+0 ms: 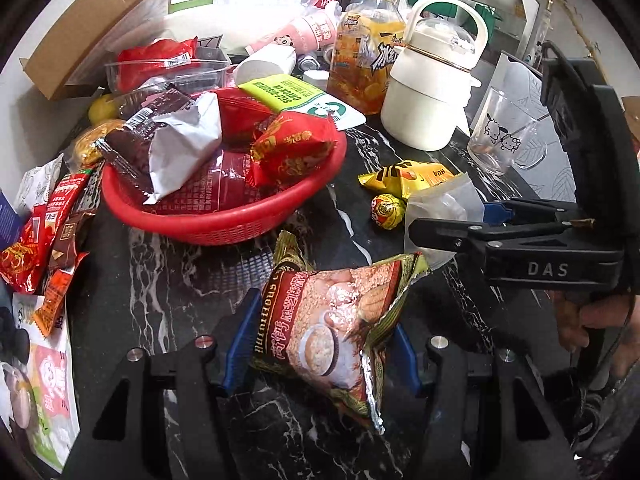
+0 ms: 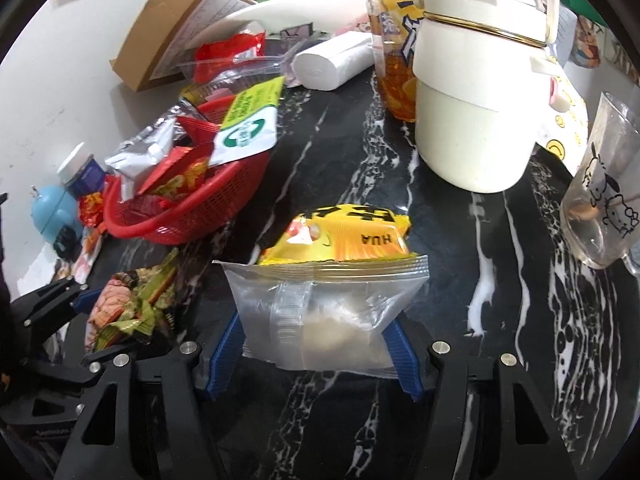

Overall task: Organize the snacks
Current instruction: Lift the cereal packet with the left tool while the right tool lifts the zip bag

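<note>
From the left wrist view, the left gripper (image 1: pixel 320 344) has its blue-padded fingers (image 1: pixel 240 340) clamped on a crinkled foil cereal sachet printed in brown, pink and gold (image 1: pixel 332 332), held tilted above the black white-veined marble tabletop (image 1: pixel 160 280), just this side of the round red plastic mesh basket (image 1: pixel 224 216). That basket is heaped with red wrappers, a brown-and-silver torn foil pack (image 1: pixel 168 148) and a green-and-white card (image 1: pixel 304 100) leaning on its far rim. To the right of the basket lie a yellow snack packet (image 1: pixel 408 178) and a small round gold-foil sweet (image 1: pixel 387 211); beyond them stand a cream kettle-shaped bottle with a loop handle (image 1: pixel 432 92) and a clear glass with a cartoon dog (image 1: pixel 502 136). Loose red and brown wrappers (image 1: pixel 44 232) are piled left of the basket. The right gripper (image 1: pixel 440 236) comes in from the right of the basket, pinching a clear plastic pouch (image 1: pixel 444 204). From the right wrist view, the right gripper (image 2: pixel 320 340) has its blue fingers (image 2: pixel 228 344) closed on both side edges of that clear pouch (image 2: pixel 324 312), which holds something pale, with the yellow packet (image 2: pixel 340 236) lying just behind it. The red basket (image 2: pixel 188 216) sits off to the left, the cream bottle (image 2: pixel 480 112) well to its right, and the left gripper (image 2: pixel 80 320) with its sachet (image 2: pixel 124 308) sits below the basket.
</note>
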`<state>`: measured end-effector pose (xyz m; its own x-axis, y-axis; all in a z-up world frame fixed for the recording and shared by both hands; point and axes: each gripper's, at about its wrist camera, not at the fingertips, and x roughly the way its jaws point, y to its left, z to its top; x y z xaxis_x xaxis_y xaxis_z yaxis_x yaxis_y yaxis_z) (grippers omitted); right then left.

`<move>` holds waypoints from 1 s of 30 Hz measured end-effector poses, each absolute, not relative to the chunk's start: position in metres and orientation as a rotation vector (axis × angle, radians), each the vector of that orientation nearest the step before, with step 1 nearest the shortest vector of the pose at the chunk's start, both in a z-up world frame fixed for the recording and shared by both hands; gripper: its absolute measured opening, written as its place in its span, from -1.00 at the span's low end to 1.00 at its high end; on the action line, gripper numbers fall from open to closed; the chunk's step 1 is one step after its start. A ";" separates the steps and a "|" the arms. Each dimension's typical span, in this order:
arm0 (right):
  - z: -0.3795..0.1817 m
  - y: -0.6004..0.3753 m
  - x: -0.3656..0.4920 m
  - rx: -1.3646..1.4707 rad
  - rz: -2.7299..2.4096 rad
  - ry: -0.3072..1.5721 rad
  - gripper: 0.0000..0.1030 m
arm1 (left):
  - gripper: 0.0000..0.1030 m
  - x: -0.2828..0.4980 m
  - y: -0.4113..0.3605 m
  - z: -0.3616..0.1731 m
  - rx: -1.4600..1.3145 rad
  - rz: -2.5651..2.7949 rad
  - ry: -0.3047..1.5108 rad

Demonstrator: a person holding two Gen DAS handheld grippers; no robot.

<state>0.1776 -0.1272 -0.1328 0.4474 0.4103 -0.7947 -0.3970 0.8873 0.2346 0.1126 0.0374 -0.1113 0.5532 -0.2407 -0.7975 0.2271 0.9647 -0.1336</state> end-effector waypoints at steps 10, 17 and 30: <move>-0.130 -0.141 0.145 0.018 0.525 0.999 0.25 | 0.13 0.092 0.023 -0.111 -0.009 -0.303 0.960; -0.131 -0.154 0.112 0.003 0.526 1.014 0.25 | 0.13 0.070 0.007 -0.111 0.023 -0.326 0.965; -0.131 -0.171 0.057 -0.032 0.532 1.025 0.29 | 0.13 0.036 -0.019 -0.112 0.091 -0.367 0.969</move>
